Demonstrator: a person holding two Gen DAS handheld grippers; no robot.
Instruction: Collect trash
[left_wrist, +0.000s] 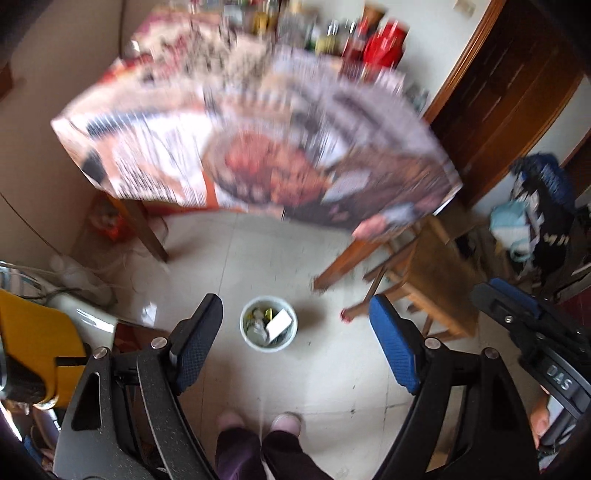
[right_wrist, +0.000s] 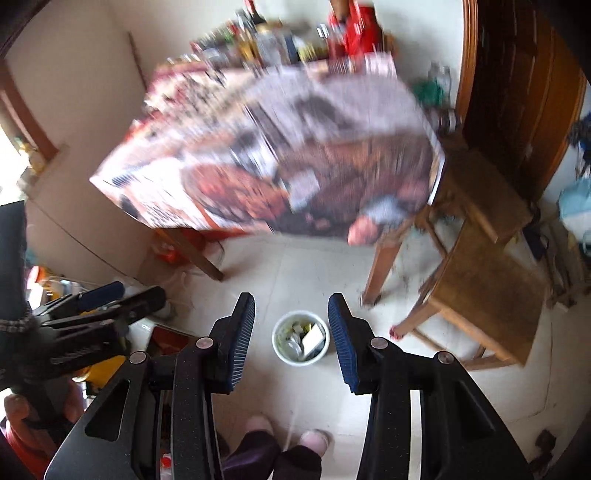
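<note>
A small white trash bin stands on the tiled floor, with several scraps and a white card inside. It also shows in the right wrist view. My left gripper is open and empty, high above the floor, with the bin seen between its fingers. My right gripper is open and empty too, also well above the bin. The right gripper's body shows at the right edge of the left wrist view; the left one shows at the left of the right wrist view.
A table covered with printed paper stands ahead, blurred, with bottles and red packets at its far edge. Wooden stools stand on the right by a dark door. A yellow object is on the left. The person's feet are below.
</note>
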